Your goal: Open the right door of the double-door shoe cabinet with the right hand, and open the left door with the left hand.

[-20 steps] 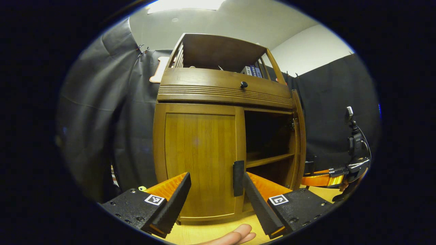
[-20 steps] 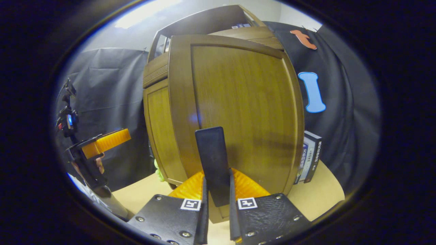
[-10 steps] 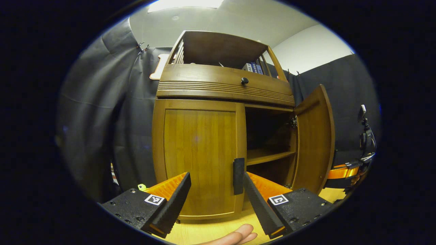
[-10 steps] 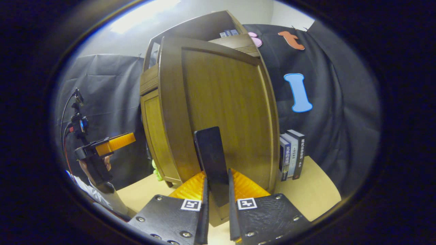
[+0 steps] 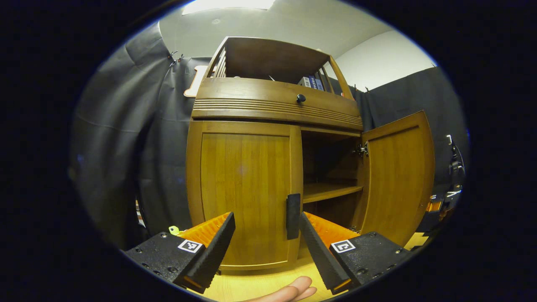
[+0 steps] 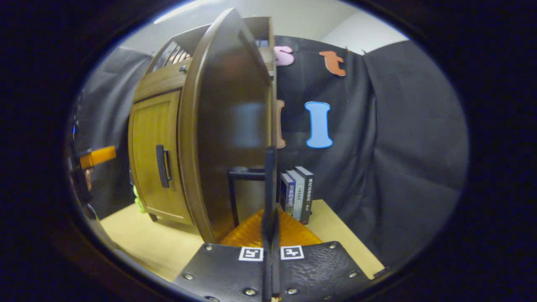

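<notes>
Right door [image 6: 226, 126] handle [image 6: 269, 184], seemingly pinched by right claw [image 6: 271, 256]; left claw [image 5: 264, 247] spread.

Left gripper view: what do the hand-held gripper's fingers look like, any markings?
The left hand-held gripper has two wedge-shaped fingers: black serrated inner pads, ribbed orange backs. Each sits on a black screwed plate bearing a small square black-and-white tag.

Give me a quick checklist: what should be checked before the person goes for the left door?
1. Right door swung wide open: ok.
2. Right hand-held gripper clamped on the right door's handle: ok.
3. Left door shut: ok, not yet opened.
4. Left hand-held gripper open wide enough for the left door's handle: ok.
5. Handle between its fingers: not ok, it sits close to the right finger.
6. Shelf inside clear of the door's swing: ok.
</notes>
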A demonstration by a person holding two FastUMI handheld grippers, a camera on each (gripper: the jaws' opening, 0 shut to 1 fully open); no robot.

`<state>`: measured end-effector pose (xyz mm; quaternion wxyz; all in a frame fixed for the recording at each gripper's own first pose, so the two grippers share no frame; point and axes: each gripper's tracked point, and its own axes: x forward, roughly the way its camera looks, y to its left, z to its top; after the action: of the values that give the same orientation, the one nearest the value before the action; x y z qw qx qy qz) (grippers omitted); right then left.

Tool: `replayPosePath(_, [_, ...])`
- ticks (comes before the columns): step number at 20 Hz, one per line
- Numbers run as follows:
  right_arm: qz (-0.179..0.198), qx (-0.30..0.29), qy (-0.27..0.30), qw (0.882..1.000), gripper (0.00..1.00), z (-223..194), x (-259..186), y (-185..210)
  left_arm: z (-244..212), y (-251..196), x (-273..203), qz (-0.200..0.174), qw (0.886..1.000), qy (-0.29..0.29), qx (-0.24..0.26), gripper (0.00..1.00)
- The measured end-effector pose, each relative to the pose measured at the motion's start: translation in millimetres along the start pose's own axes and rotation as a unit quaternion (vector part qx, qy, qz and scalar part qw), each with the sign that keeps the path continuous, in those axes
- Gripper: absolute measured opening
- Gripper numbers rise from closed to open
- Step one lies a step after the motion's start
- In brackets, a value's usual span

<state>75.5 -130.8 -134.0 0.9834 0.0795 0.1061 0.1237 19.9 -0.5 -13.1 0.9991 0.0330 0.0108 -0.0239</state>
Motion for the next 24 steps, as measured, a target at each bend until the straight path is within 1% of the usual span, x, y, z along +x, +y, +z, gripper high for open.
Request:
replayPosePath(2, [0.019, 0.006, -0.002, 1.000, 0.01, -2.8, 6.1, -15.5, -0.6, 0.4, 0.2, 0.004, 1.000, 0.002, 0.000, 0.96])
replayPosePath(3, [0.030, 0.006, -0.004, 1.000, 0.01, -2.9, 7.2, -22.2, -0.8, 0.4, 0.6, 0.005, 1.000, 0.002, 0.000, 0.92])
replayPosePath(5, [0.046, -0.001, -0.010, 0.999, 0.00, -1.6, 10.7, -36.5, -1.7, 0.3, 1.9, 0.005, 1.000, 0.005, -0.001, 0.92])
replayPosePath(6, [0.053, -0.004, -0.009, 0.999, 0.01, -0.9, 13.1, -42.3, -2.7, 0.6, 2.0, 0.005, 1.000, 0.008, -0.003, 0.92])
replayPosePath(7, [0.055, -0.004, -0.011, 0.998, 0.04, -1.0, 12.4, -46.9, -3.3, -0.1, 2.7, 0.003, 1.000, 0.009, -0.004, 0.92])
replayPosePath(8, [0.057, -0.003, -0.009, 0.998, 0.04, -1.3, 13.4, -49.5, -3.9, 0.2, 3.0, 0.002, 1.000, 0.012, -0.004, 0.92])
replayPosePath(9, [0.060, -0.007, -0.008, 0.998, 0.09, -2.0, 9.2, -51.6, -5.3, 0.1, 3.9, 0.001, 1.000, 0.014, -0.004, 0.92])
replayPosePath(10, [0.057, -0.012, -0.005, 0.998, 0.09, -2.4, 8.3, -53.6, -7.3, 0.0, 4.2, 0.000, 1.000, 0.016, -0.005, 0.96])
replayPosePath(11, [0.050, -0.015, -0.007, 0.999, 0.19, -2.5, 5.4, -57.9, -8.7, -0.1, 4.8, -0.002, 1.000, 0.020, -0.007, 0.96])
replayPosePath(12, [0.043, -0.016, -0.006, 0.999, 0.27, -2.8, -0.1, -62.3, -7.1, -0.5, 3.3, -0.002, 1.000, 0.025, -0.009, 0.96])
replayPosePath(13, [0.027, -0.015, -0.003, 1.000, 0.38, -4.1, -2.7, -68.8, -6.1, -1.6, 3.8, -0.002, 1.000, 0.028, -0.011, 0.96])
replayPosePath(14, [0.014, -0.013, 0.003, 1.000, 0.46, -3.7, -11.1, -73.8, -5.7, -0.9, 2.7, -0.003, 0.999, 0.029, -0.013, 0.96])
replayPosePath(15, [-0.005, -0.022, 0.001, 1.000, 0.49, -1.7, -18.7, -77.1, -6.1, -1.7, 3.5, -0.004, 0.999, 0.030, -0.016, 0.96])
replayPosePath(18, [-0.065, -0.092, -0.020, 0.993, 0.76, 13.9, -51.1, -87.8, -11.5, -4.2, 4.6, -0.009, 0.999, 0.037, -0.020, 0.96])
replayPosePath(19, [-0.079, -0.107, -0.025, 0.991, 0.82, 16.6, -63.4, -84.5, -13.4, -5.1, 5.7, -0.010, 0.999, 0.041, -0.020, 0.96])
replayPosePath(20, [-0.082, -0.110, -0.031, 0.990, 0.88, 20.0, -73.2, -77.9, -17.4, -7.8, 6.7, -0.011, 0.999, 0.046, -0.020, 0.96])
replayPosePath(21, [-0.086, -0.109, -0.033, 0.990, 0.90, 19.1, -83.9, -71.7, -21.3, -10.6, 7.4, -0.014, 0.998, 0.051, -0.017, 0.96])
replayPosePath(22, [-0.098, -0.102, -0.035, 0.989, 0.95, 19.6, -93.5, -69.5, -24.6, -15.3, 10.2, -0.017, 0.998, 0.054, -0.015, 0.96])
replayPosePath(23, [-0.115, -0.088, -0.037, 0.989, 0.98, 20.1, -106.7, -70.8, -25.4, -19.2, 14.9, -0.018, 0.998, 0.053, -0.016, 0.92])
replayPosePath(24, [-0.125, -0.068, -0.037, 0.989, 0.98, 18.2, -117.9, -67.9, -27.9, -23.6, 21.9, -0.016, 0.998, 0.049, -0.021, 0.96])
